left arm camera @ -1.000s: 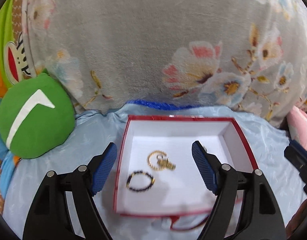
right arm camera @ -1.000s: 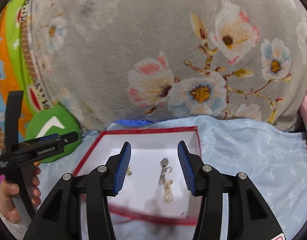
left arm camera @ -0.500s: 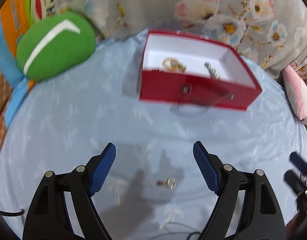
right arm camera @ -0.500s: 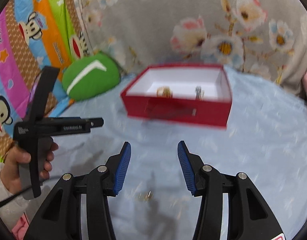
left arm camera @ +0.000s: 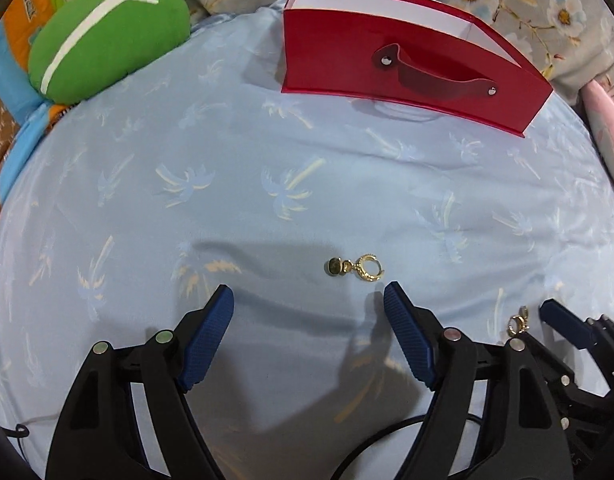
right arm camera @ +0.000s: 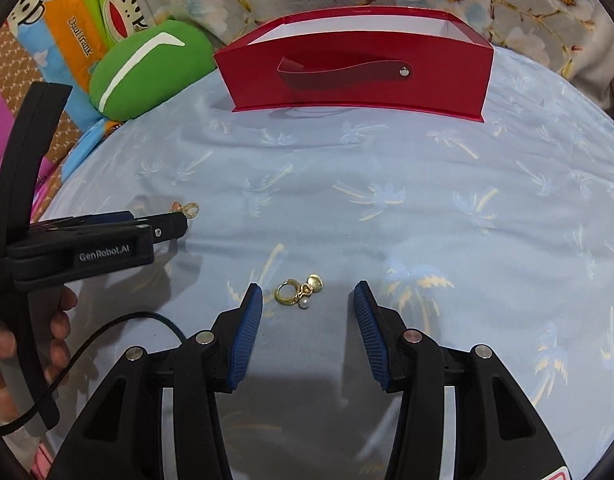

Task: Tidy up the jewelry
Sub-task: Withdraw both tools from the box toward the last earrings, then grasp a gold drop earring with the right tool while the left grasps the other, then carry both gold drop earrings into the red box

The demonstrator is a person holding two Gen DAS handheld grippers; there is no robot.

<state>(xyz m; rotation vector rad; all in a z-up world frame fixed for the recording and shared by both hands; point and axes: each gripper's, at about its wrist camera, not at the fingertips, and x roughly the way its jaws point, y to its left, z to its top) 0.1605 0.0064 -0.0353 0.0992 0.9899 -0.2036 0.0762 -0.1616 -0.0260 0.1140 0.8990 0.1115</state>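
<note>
A green cushion (left arm camera: 107, 36) lay at the far left of the pale blue palm-print sheet (left arm camera: 187, 160). The left gripper (left arm camera: 309, 300) hovered with its fingers spread wide and empty, one gold hoop earring (left arm camera: 357, 269) just ahead of its tips. The right gripper (right arm camera: 307, 294) was likewise spread, the other gold earring (right arm camera: 297, 290) (with what looked like a small pearl) between its tips, untouched. The red jewelry box (right arm camera: 359, 76) stood well beyond.

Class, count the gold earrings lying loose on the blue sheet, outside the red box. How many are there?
2. One earring lies ahead of the left hand-held gripper; another earring lies between the right hand-held gripper's open fingers. The red box may hide more.
</note>
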